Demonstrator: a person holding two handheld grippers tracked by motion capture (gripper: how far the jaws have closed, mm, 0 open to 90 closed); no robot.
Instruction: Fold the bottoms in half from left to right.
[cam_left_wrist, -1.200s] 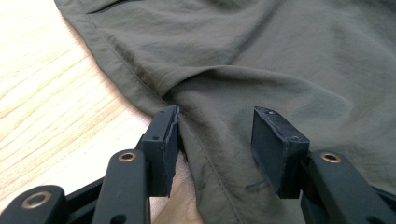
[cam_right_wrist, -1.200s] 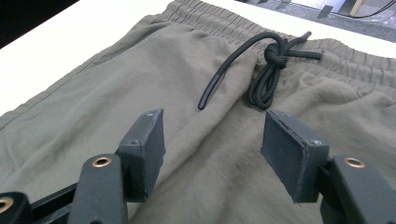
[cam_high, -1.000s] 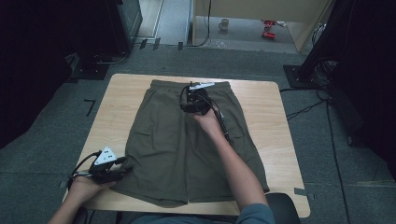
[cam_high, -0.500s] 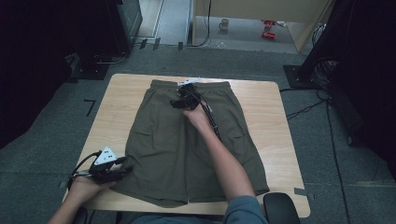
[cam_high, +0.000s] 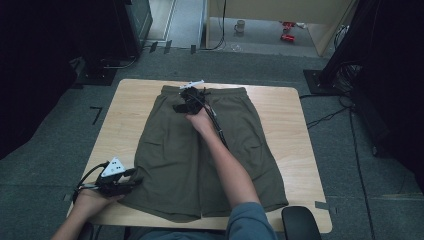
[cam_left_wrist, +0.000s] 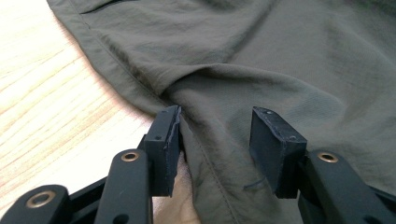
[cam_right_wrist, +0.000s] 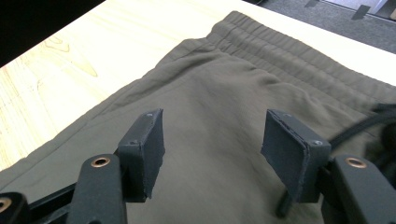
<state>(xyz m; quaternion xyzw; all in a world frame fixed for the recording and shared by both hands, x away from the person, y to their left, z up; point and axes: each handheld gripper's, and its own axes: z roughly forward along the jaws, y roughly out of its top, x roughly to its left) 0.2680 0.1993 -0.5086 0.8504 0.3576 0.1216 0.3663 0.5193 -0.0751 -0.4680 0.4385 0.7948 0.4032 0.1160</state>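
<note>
Olive-green fabric shorts (cam_high: 205, 150) lie spread flat on the pale wooden table (cam_high: 125, 115), waistband at the far side, leg hems at the near edge. At the near left corner the left gripper (cam_high: 131, 181) sits at the outer hem of the left leg; the left gripper view shows a raised fold of hem (cam_left_wrist: 205, 154) between its parted jaws, touching the left pad, the right pad standing clear, so nothing is pinched; the jaws have just closed a little. Farther off, the right gripper (cam_high: 184, 100) hovers with jaws spread over the waistband (cam_right_wrist: 289, 51), holding nothing. Since a second ago it has slid from the waistband's middle toward its left end; the left gripper has stayed put.
</note>
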